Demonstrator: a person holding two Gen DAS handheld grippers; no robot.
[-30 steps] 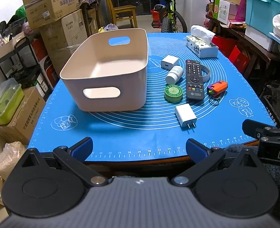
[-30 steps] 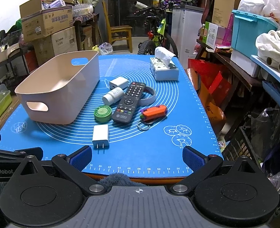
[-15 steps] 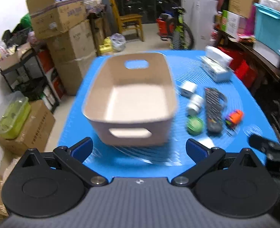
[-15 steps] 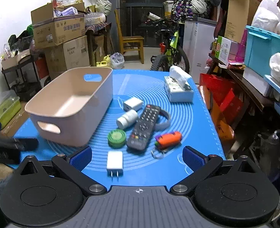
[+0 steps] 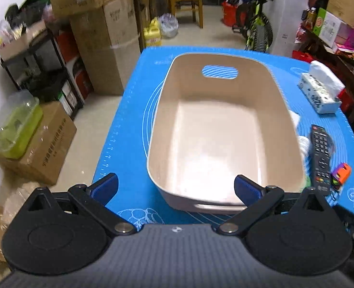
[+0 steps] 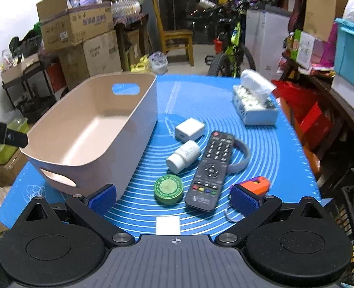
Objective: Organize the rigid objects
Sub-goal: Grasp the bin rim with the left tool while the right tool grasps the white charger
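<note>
With both the left gripper (image 5: 175, 187) and right gripper (image 6: 173, 198) spread empty, the white charger (image 6: 167, 225) at the mat's (image 6: 268, 148) near edge is being risked: a careless descent could knock it off.

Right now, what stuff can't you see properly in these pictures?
- White charger, right wrist view: its near end is hidden behind the gripper body.
- Green tin, left wrist view: almost all hidden behind the beige bin.
- White bottle, left wrist view: partly hidden by the bin's rim, blurred.
- Remote, right wrist view: button labels too small to read.
- Orange tool, right wrist view: partly covered by a blue fingertip.
</note>
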